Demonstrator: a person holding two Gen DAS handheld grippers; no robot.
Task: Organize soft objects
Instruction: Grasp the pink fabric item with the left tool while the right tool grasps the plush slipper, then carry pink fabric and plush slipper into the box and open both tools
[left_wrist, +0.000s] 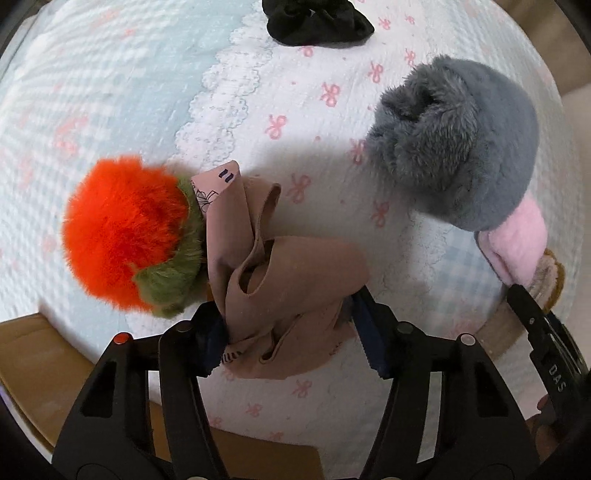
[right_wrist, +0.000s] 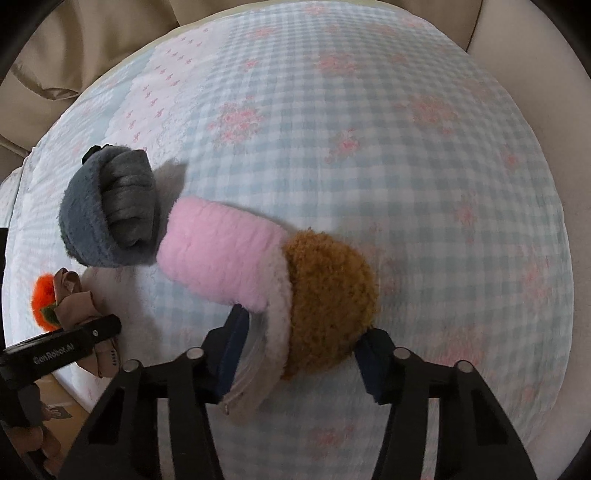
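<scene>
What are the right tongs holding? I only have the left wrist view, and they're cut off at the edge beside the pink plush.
Observer: The right tongs are shut on a brown curly plush ball.
Operator: Is that ball joined to the pink plush?
Observer: A white fleecy band sits between the ball and the pink plush. I cannot tell whether they are one piece.
Operator: What lies beyond them?
Observer: Checked bedcover with pink flower prints, and tan fabric draped past its far left edge.
</scene>
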